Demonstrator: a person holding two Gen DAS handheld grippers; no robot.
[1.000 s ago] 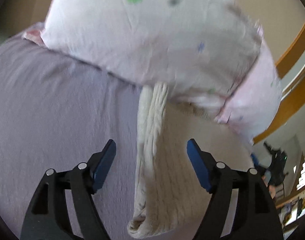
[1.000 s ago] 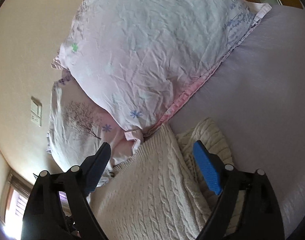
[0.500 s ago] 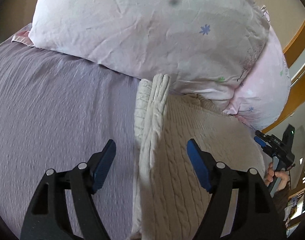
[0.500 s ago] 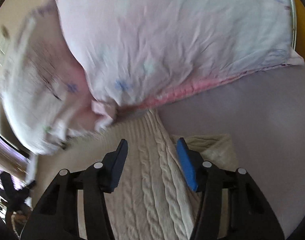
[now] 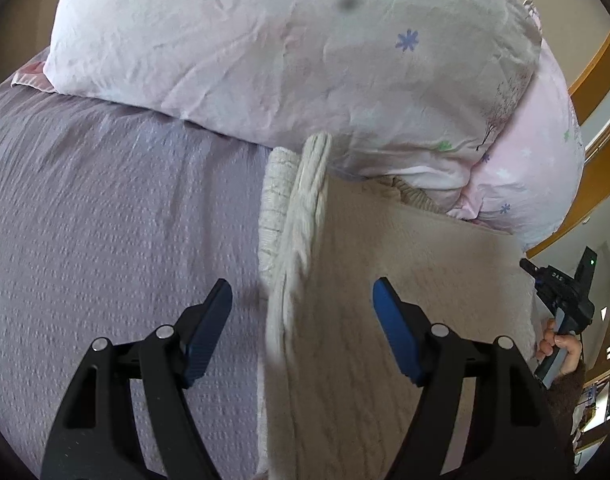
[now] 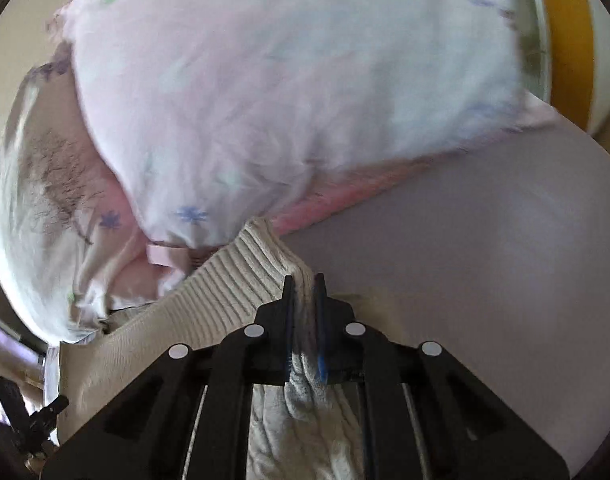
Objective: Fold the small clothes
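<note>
A cream cable-knit sweater [image 5: 385,280] lies on the lilac bedspread [image 5: 105,220], its far end against the pillows. My left gripper [image 5: 303,308] is open, its blue pads on either side of the sweater's folded left edge, holding nothing. My right gripper [image 6: 304,292] is shut on the sweater's ribbed hem [image 6: 257,268], with fabric bunched between the pads. The right gripper also shows in the left wrist view [image 5: 561,292], at the sweater's far right side, with a hand on it.
Two pale pink floral pillows [image 5: 305,60] lie stacked at the head of the bed and show in the right wrist view too [image 6: 265,100]. A wooden frame [image 5: 597,60] runs behind them. The lilac bedspread [image 6: 485,260] stretches to the right.
My right gripper has closed from wide open onto the sweater's ribbed hem. My left gripper has stayed open and shifted slightly along the sweater's left edge.
</note>
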